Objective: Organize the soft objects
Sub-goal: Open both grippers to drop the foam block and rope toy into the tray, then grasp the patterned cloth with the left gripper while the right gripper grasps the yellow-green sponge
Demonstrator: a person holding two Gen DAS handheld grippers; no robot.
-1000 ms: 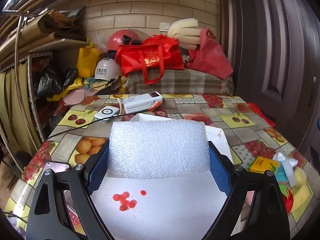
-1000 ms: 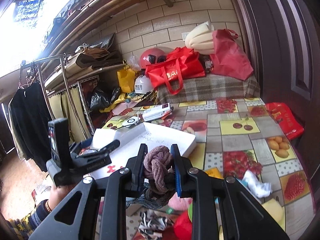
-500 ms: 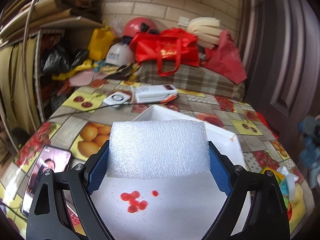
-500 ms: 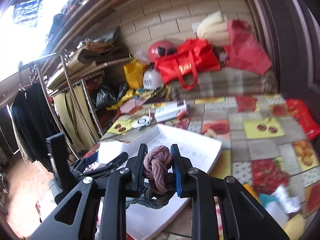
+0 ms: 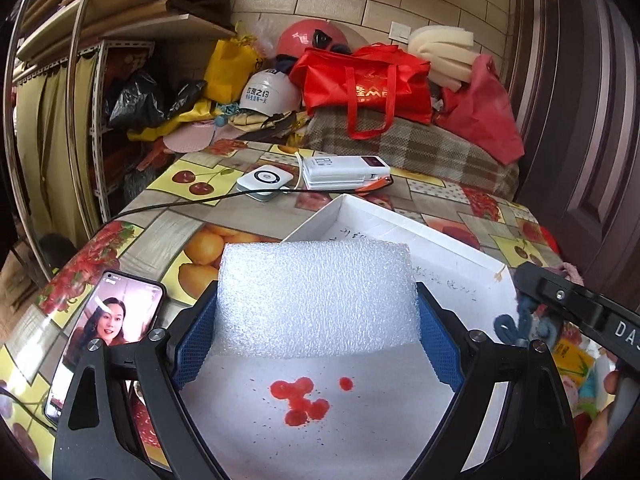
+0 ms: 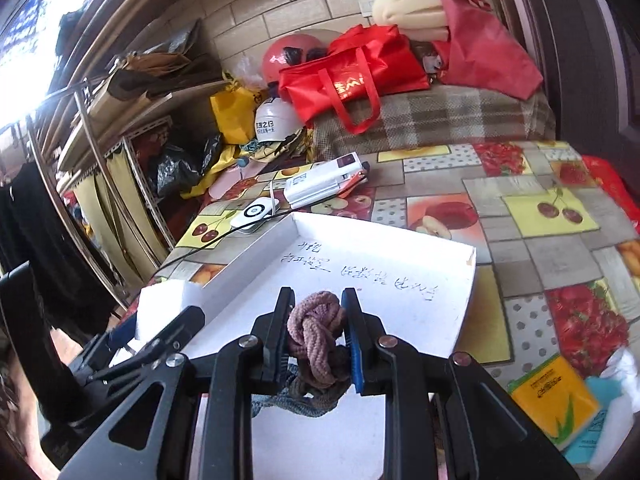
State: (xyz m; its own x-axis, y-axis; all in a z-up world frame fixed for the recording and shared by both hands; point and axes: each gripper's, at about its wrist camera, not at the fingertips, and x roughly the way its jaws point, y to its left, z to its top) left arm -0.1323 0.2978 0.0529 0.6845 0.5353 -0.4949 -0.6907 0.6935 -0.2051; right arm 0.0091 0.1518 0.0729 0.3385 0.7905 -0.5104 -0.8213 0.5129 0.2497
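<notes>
Knotted mauve-and-grey rope bundle (image 6: 318, 334) pinched in the nearly closed right hand-held gripper (image 6: 316, 336), white foam block (image 5: 316, 300) spanning the wide-set left hand-held gripper (image 5: 316, 320), both poised over the shallow white cardboard tray (image 6: 468, 264) on the fruit-print worktop (image 6: 540, 208), seemingly for depositing.

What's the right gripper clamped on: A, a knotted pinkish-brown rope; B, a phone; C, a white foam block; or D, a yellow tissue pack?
A: the right gripper pinches the knotted pinkish-brown rope over the shallow white cardboard box.
</notes>
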